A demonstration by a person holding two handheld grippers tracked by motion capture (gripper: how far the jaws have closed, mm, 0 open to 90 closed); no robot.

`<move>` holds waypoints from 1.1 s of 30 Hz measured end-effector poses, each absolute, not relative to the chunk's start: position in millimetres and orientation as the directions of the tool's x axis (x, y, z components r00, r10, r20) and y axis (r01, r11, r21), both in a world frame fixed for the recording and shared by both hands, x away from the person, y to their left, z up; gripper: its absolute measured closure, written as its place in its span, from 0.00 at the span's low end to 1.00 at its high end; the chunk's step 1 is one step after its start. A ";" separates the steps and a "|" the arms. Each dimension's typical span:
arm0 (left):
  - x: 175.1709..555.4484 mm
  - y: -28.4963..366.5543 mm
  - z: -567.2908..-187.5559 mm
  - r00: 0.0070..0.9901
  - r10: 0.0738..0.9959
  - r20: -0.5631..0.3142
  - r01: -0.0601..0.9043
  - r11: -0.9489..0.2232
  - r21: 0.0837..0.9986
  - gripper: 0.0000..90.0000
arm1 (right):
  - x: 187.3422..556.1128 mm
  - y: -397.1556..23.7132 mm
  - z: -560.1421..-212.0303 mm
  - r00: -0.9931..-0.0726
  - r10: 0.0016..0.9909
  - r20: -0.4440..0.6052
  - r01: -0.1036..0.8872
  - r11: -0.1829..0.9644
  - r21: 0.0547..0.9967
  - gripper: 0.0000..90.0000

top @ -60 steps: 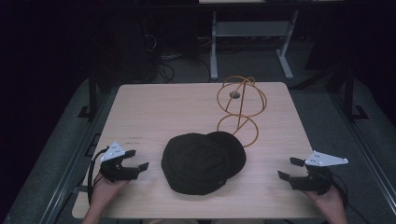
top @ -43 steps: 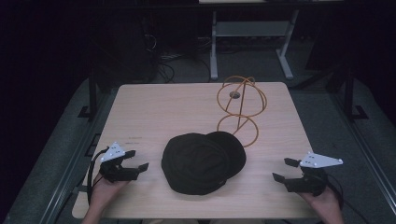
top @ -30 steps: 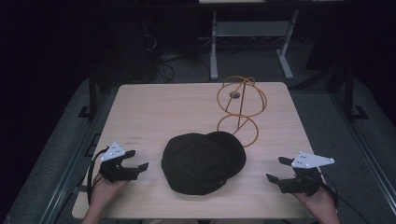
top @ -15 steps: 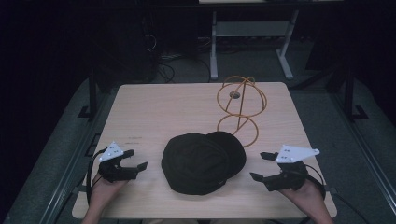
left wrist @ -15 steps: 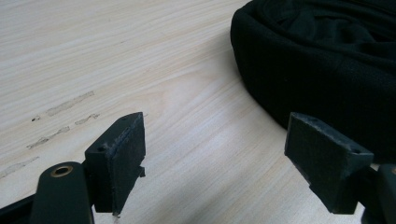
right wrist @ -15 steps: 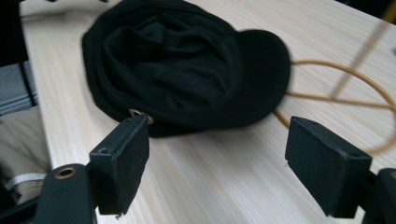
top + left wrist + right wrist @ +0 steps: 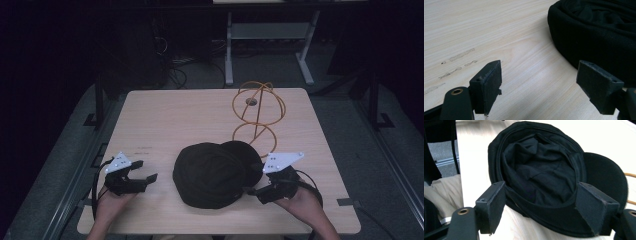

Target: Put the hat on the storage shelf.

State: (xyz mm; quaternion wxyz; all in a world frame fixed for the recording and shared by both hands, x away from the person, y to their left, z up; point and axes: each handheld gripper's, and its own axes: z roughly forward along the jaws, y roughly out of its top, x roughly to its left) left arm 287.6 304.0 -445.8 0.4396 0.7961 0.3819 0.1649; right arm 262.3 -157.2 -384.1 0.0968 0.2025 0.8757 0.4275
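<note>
centrally, a black cap (image 7: 215, 174) lies upside down near the table's (image 7: 190, 115) front edge. the right gripper (image 7: 256, 189), jaws spread, straddles its rim, seemingly ready to grasp. the left gripper (image 7: 145, 174) rests released, just left. an orange wire stand (image 7: 257, 112) stands behind.

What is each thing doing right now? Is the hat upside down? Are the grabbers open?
Black cap: lying upside down on the table, hollow inside facing up, brim toward the stand.
Orange wire stand: upright, nothing on it.
Left gripper: open, holding nothing, beside the cap.
Right gripper: open, jaws either side of the cap's rim, not closed on it.
</note>
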 end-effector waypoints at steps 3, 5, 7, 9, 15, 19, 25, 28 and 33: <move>287.6 303.8 -446.0 0.655 0.753 -0.071 0.463 -0.325 0.825 0.22 | 263.6 -150.5 -383.7 -0.906 0.423 0.014 0.272 0.558 0.784 0.28; 287.5 303.7 -446.1 0.656 0.752 -0.070 0.462 -0.326 0.825 0.22 | 263.6 -149.0 -383.0 -0.907 0.420 0.021 0.275 0.556 0.784 0.29; 287.1 303.1 -446.4 0.652 0.754 -0.079 0.469 -0.319 0.824 0.22 | 263.9 -145.7 -381.6 -0.910 0.415 0.021 0.273 0.558 0.784 0.30; 287.2 302.9 -446.4 0.653 0.754 -0.078 0.468 -0.320 0.824 0.22 | 264.8 -142.1 -380.5 -0.912 0.409 0.020 0.271 0.567 0.778 0.30; 287.2 302.9 -446.4 0.652 0.754 -0.080 0.469 -0.319 0.824 0.22 | 266.9 -129.0 -380.7 -0.925 0.378 0.016 0.256 0.593 0.764 0.34; 287.3 302.9 -446.4 0.653 0.753 -0.080 0.468 -0.319 0.824 0.22 | 267.2 -118.7 -381.8 -0.940 0.340 0.015 0.234 0.614 0.754 0.42; 287.4 302.7 -446.6 0.654 0.752 -0.081 0.470 -0.319 0.823 0.22 | 268.1 -103.1 -383.8 -0.955 0.296 0.009 0.207 0.645 0.735 0.52; 287.5 302.8 -446.7 0.654 0.752 -0.083 0.470 -0.318 0.823 0.22 | 268.1 -95.7 -384.3 -0.960 0.278 0.020 0.203 0.651 0.732 0.55; 288.4 302.1 -446.7 0.657 0.750 -0.079 0.469 -0.324 0.821 0.22 | 268.0 -84.2 -387.7 -0.971 0.237 0.020 0.179 0.669 0.721 0.66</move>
